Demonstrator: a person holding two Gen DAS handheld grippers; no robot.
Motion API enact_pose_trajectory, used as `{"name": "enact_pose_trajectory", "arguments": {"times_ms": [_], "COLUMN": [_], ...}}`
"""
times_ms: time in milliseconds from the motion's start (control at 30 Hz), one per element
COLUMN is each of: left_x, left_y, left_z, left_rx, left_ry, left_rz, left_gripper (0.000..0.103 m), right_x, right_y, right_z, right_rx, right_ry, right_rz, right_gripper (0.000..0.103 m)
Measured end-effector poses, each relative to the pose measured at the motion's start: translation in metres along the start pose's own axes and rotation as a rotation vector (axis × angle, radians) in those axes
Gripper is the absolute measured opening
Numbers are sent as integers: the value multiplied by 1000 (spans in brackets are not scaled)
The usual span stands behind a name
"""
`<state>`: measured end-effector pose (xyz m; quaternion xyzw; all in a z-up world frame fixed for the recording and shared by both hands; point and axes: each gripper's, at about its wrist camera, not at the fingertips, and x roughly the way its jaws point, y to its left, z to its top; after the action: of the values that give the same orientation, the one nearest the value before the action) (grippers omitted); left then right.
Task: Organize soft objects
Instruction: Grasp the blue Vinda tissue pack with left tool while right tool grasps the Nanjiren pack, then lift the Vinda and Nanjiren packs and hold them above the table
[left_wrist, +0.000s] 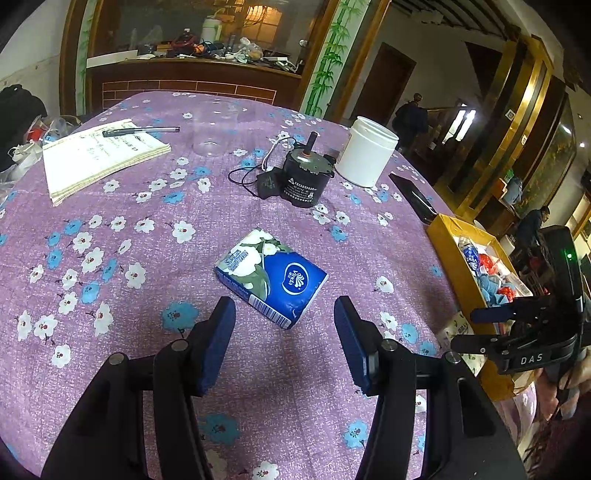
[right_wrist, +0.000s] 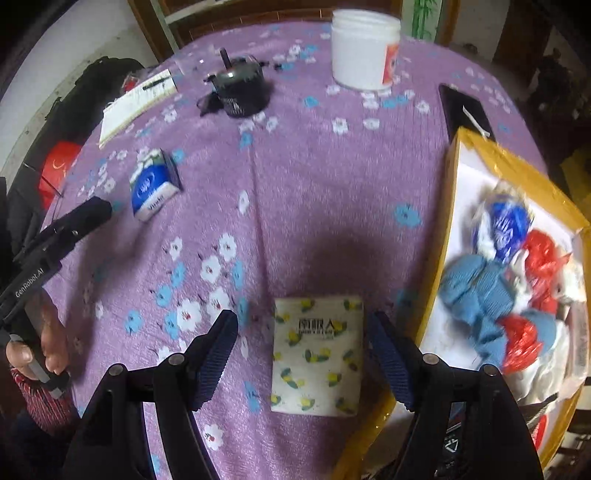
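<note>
Left wrist view, left gripper (left_wrist: 284, 332) jaws apart over blue tissue pack (left_wrist: 271, 276) mid-table, nothing held, right gripper (right_wrist: 301, 354) wide and empty over yellow-flowered tissue pack (right_wrist: 317, 356) by the table's right edge, touching the yellow box (right_wrist: 452, 206) of soft things.

White tissue pack (right_wrist: 317, 352) between parted fingers (right_wrist: 216, 354)

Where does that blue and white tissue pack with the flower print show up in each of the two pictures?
Left wrist view: the blue and white flower-print tissue pack lies at centre, just beyond the fingertips.
Right wrist view: the same pack sits at upper left, farther away.
Shared landmark: the white plastic jar at the table's far side.
</note>
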<state>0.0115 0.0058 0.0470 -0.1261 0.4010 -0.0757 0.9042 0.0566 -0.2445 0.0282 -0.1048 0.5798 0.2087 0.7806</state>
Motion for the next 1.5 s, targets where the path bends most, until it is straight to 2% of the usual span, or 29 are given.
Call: {"name": "enact_pose_trajectory", "arguments": {"times_ms": [200, 267, 333, 400, 500, 633, 733, 833, 900, 967, 1167, 1233, 1333, 1500], "left_x": [1, 1, 3, 4, 4, 4, 12, 24, 31, 41, 59, 62, 70, 72], "left_y": [2, 3, 5, 6, 8, 15, 17, 17, 14, 12, 8, 4, 2, 7], "left_z": [1, 1, 1, 1, 5, 16, 24, 29, 32, 34, 31, 32, 35, 37], "left_rx": [-7, -13, -22, -36, -73, -202, -289, -369, -410, -450, -539, -539, -521, -395], "left_ry": [4, 6, 12, 26, 46, 81, 138, 173, 175, 183, 152, 117, 112, 113], "left_rz": [-3, -3, -6, -8, -8, -27, 6, 35, 64, 129, 237, 285, 309, 248], "left_gripper": [54, 54, 54, 54, 54, 54, 54, 54, 54, 54, 54, 54, 56, 56], "right_x": [21, 29, 25, 7, -21, -20, -10, -4, 4, 5, 0, -2, -5, -5], "right_y": [7, 14, 16, 18, 24, 38, 44, 34, 24, 11, 5, 4, 4, 5], "right_z": [0, -4, -7, -8, -6, 1, 4, 0, 1, 4, 0, 0, -2, -2], "right_rx": [-38, -61, -61, -31, 36, 106, 125, 168, 209, 253, 268, 266, 263, 259], "right_ry": [50, 60, 35, -53, -214, -316, -395, -472, -458, -449, -480, -490, -504, -501], "right_rz": [-36, -73, -79, -78, -7, 59, 95, 123, 136, 189, 201, 200, 199, 197], "right_gripper": [72, 57, 53, 53, 53, 53, 53, 53, 53, 53, 53, 53, 53, 53]}}
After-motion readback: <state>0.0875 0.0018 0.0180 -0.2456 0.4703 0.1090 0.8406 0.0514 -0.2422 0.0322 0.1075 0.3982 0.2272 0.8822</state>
